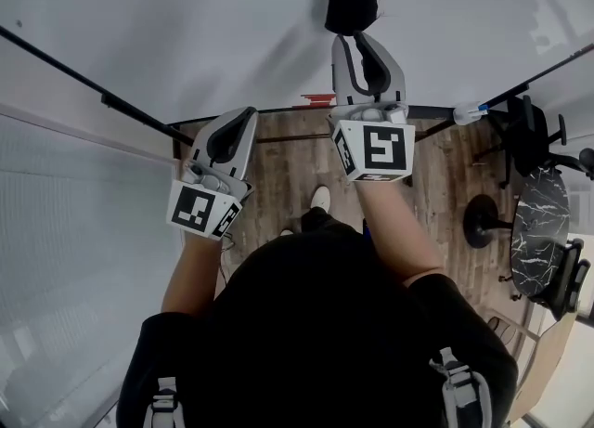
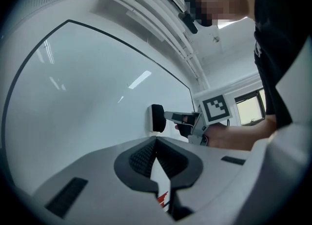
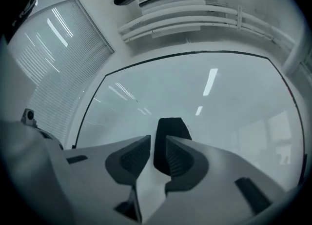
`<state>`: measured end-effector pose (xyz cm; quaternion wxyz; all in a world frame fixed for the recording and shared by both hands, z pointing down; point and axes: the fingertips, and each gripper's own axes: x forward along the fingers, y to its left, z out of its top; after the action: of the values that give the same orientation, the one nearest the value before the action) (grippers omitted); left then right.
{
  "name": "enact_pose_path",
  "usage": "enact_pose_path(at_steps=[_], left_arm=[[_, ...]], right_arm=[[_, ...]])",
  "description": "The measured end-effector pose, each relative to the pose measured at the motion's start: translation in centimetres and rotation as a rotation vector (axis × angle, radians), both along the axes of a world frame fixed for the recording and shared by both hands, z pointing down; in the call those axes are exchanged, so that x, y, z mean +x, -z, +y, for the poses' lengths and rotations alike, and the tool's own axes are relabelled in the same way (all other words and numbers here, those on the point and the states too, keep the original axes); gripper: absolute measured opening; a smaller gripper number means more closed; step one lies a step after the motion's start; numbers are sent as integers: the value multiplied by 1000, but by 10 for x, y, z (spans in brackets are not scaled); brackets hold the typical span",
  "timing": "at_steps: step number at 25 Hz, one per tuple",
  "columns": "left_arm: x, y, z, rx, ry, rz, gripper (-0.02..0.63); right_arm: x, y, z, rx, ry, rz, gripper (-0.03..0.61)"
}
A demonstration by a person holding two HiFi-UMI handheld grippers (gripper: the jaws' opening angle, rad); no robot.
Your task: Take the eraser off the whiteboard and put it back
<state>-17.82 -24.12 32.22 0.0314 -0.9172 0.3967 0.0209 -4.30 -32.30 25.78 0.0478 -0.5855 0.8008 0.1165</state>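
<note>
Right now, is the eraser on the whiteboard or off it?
On. The eraser sits flat against the whiteboard; the right gripper, jaws slightly apart, is at the eraser's outer face, not clamped on it.

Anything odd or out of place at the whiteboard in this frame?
Nothing stands out: the black eraser sits flat on the whiteboard, and the right gripper points squarely at it.

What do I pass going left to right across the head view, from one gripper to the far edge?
left gripper → right gripper → marker → office chair. The eraser sits above the right gripper, so it is left out.
</note>
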Motion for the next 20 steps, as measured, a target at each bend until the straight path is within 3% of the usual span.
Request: enact_pose_path(at_steps=[8,11,15,20], left_arm=[[11,-1,-20,-9,10,3,0],[8,-4,-23,-17,22,3,0],[2,-4,-25,-20,47,7,0],[-4,-6,-25,-25,63,9,0]], right_arm=[[11,4,-44,2,-112,34,280],[6,2,-55,-2,-122,43,323],[1,2,-63,0,-131,45,326],[3,-1,-70,8,-170,40,264]])
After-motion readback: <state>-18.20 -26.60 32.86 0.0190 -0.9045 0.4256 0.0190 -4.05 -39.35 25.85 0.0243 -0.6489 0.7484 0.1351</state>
